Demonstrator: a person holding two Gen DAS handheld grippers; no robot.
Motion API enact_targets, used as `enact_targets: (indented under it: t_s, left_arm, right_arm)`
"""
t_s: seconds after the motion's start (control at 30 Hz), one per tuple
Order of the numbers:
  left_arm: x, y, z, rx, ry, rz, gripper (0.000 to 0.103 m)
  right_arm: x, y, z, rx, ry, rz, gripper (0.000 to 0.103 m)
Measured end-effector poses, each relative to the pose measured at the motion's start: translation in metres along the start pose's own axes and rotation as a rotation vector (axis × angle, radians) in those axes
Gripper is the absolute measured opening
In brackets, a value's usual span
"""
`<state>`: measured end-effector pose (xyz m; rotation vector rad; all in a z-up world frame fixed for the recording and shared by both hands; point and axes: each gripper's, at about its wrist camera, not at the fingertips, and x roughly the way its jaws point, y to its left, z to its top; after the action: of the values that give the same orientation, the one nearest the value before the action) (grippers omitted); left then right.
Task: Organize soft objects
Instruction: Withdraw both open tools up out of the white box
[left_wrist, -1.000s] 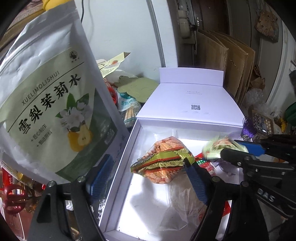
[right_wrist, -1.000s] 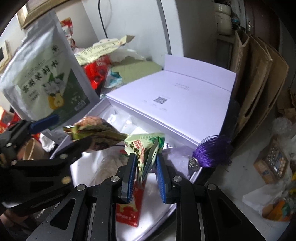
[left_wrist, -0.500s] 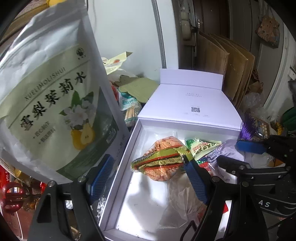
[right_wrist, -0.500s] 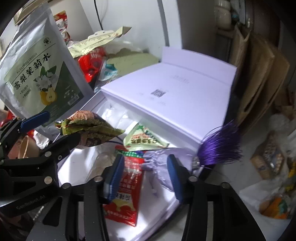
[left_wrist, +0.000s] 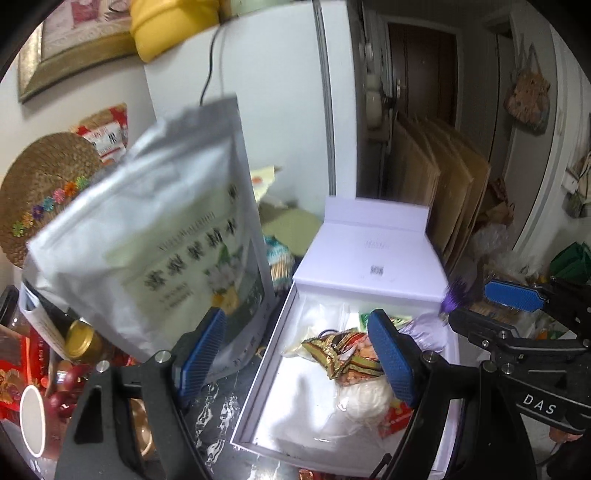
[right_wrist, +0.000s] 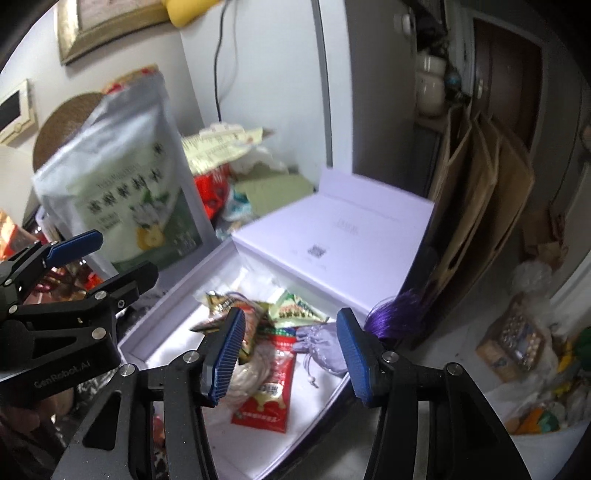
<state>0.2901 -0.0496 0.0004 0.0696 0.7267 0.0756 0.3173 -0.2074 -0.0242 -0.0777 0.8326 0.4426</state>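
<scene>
The white box (right_wrist: 255, 432) stands open, with its lid (right_wrist: 343, 236) folded back at the far edge. Several soft things already lie inside. A snack bag with a gold and green band (left_wrist: 343, 354) rests near the middle of the box floor, on top of a pale, clear plastic bag (left_wrist: 364, 400). A green triangular packet (right_wrist: 295, 308) lies against the far wall. A red sachet (right_wrist: 269, 391) lies toward the right wall, and a small lilac drawstring pouch (right_wrist: 319, 345) is just beside it, close to the far right corner. A purple tassel (right_wrist: 395, 314) hangs over the right rim there.

The left gripper (left_wrist: 295, 354) is above the left wall of the box. Its jaws stand wide apart and hold nothing. The right gripper (right_wrist: 291, 354) is above the right part of the box, with its jaws parted and nothing between the pads.

So I judge that a good part of the work is done. Outside the box, at its left, a big silver pouch with a pear picture (left_wrist: 159, 236) stands upright among other clutter, and more packets (right_wrist: 218, 147) lie behind it. These probably remain to be sorted, and I think the silver pouch may be next.
</scene>
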Motion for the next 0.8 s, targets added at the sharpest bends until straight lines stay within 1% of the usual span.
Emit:
enact_targets:
  t_s: [0.2,0.33,0.4,0.5,0.57,0.73,0.8]
  left_arm:
    - [-0.047,0.003,0.004,-0.007,-0.076,-0.025,0.079]
    - [-0.074,0.003,0.002,-0.001,-0.114,-0.010,0.079]
    - [-0.087,0.002,-0.001,0.005,-0.128,0.003,0.079]
    - [-0.105,0.004,-0.009,0.005,-0.145,0.002,0.079]
    - [-0.117,0.005,-0.016,0.002,-0.157,-0.002,0.080]
    - [-0.140,0.003,-0.032,0.011,-0.168,-0.001,0.080]
    - [-0.150,0.002,-0.039,0.017,-0.177,-0.001,0.080]
  right_arm:
    - [-0.053,0.016,0.003,-0.026,-0.106,-0.020,0.052]
    - [-0.085,0.025,0.000,-0.039,-0.163,-0.034,0.057]
    - [-0.098,0.030,-0.003,-0.047,-0.183,-0.042,0.057]
    - [-0.118,0.037,-0.011,-0.052,-0.209,-0.049,0.061]
    - [-0.131,0.041,-0.019,-0.050,-0.228,-0.054,0.067]
    - [-0.157,0.046,-0.039,-0.043,-0.271,-0.068,0.069]
    - [-0.167,0.049,-0.047,-0.046,-0.286,-0.069,0.071]
